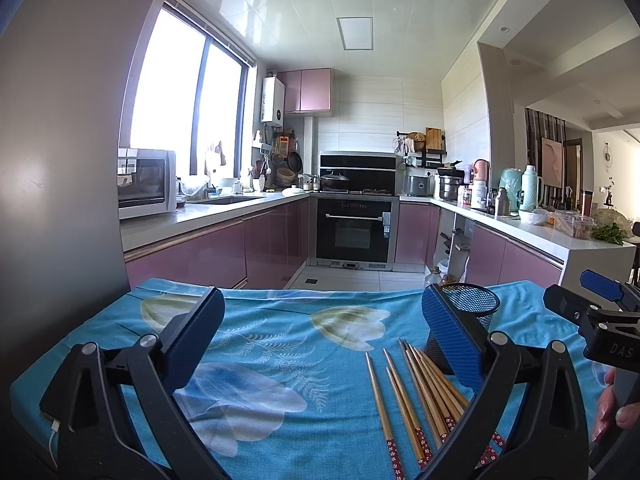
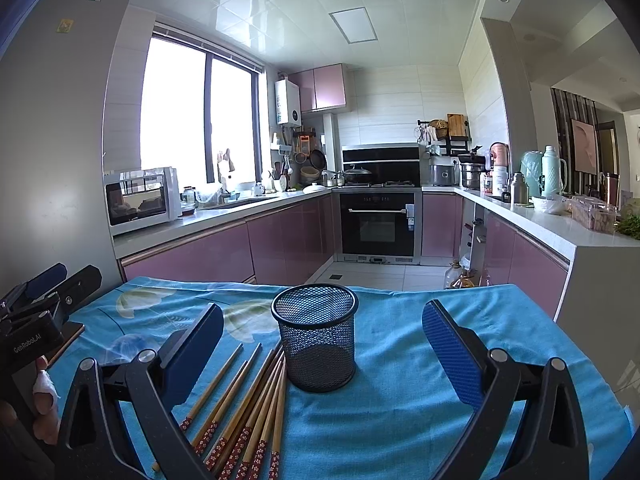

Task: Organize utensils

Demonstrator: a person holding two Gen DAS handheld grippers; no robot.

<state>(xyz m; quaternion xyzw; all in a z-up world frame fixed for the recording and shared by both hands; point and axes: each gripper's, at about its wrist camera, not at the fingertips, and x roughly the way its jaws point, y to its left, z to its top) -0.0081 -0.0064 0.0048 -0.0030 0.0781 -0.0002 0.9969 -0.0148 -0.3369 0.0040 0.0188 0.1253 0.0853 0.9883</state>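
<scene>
Both grippers, left (image 1: 322,336) and right (image 2: 322,354), are held wide apart, empty, over the blue floral cloth (image 2: 400,380).
Bamboo chopsticks (image 2: 248,412) are seen fanned beside an upright mesh holder (image 2: 316,336), fully shown only in the right view.

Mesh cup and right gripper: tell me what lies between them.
In the right wrist view, only bare blue tablecloth separates the mesh cup from the open right gripper; chopsticks lie beside it.
</scene>
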